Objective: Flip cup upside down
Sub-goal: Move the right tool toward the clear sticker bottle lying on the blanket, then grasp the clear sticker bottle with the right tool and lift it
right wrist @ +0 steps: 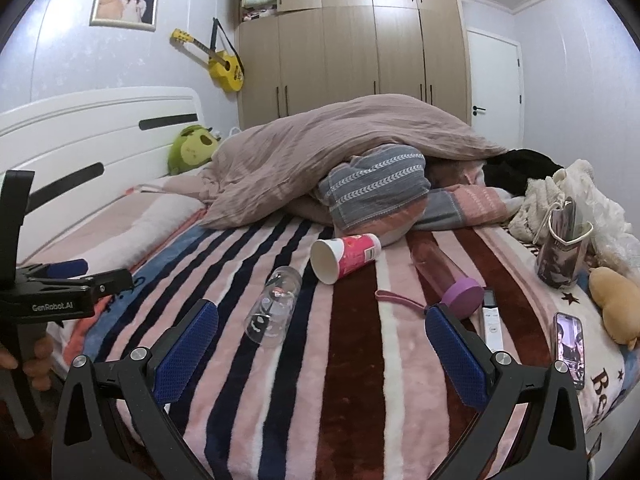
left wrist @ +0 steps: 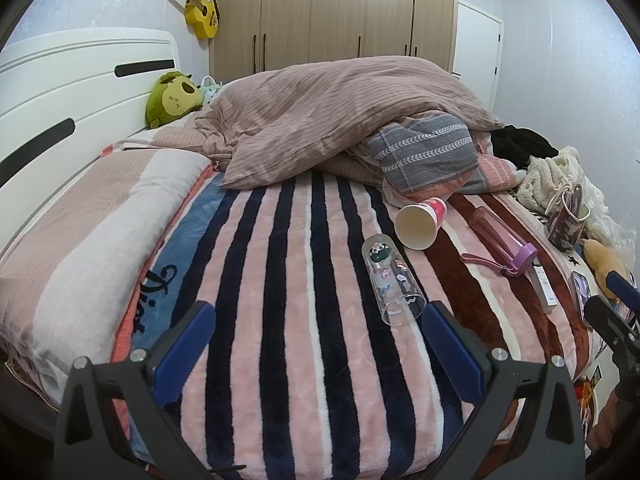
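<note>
A pink-and-white paper cup (left wrist: pixel 421 222) lies on its side on the striped blanket, its open mouth facing me; it also shows in the right wrist view (right wrist: pixel 345 257). A clear glass tumbler with stickers (left wrist: pixel 392 284) lies on its side just in front of it, also in the right wrist view (right wrist: pixel 274 306). My left gripper (left wrist: pixel 318 320) is open and empty, hovering near the bed's front edge, the tumbler's mouth close to its right finger. My right gripper (right wrist: pixel 322 320) is open and empty, short of both cups. The left gripper appears in the right wrist view (right wrist: pixel 72 276).
A pink bottle with a purple lid (right wrist: pixel 446 276) lies right of the cups. A white remote (right wrist: pixel 492 324), a phone (right wrist: pixel 569 348), a small bag (right wrist: pixel 562 246) and a plush toy (right wrist: pixel 614 304) are on the right. A heaped duvet (left wrist: pixel 340 116) fills the far bed.
</note>
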The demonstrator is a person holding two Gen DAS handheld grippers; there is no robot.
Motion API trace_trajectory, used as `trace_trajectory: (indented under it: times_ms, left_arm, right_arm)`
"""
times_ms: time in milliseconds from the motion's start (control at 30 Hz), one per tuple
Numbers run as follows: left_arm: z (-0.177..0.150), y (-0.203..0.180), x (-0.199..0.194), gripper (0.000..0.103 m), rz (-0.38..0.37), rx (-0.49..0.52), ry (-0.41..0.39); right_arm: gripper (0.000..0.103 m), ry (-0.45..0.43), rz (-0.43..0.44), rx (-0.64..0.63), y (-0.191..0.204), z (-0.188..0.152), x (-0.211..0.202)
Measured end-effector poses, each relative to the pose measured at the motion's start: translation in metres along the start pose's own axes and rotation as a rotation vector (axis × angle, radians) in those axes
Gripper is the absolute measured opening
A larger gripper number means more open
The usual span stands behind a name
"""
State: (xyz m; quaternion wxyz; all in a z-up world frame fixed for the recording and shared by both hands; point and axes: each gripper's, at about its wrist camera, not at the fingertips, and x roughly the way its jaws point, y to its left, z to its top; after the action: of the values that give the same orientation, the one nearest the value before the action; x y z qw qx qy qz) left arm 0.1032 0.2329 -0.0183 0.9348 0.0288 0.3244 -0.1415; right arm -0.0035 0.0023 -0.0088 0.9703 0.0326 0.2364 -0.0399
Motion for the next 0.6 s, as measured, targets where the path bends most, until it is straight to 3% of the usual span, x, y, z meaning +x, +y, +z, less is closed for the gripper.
trace_trajectory:
  times_ms: [500,600]
  left_arm:
    - [0.0,0.001,0.0,0.103,-0.006,0.0,0.002]
    - [0.001,0.006,0.002,0.103,-0.019,-0.003,0.006]
  right_arm:
    - [0.103,0.037,0.064,0.003,0.003,-0.001,0.007]
    - [0.103,0.05,0.11,0.032,0.0,-0.002,0.018]
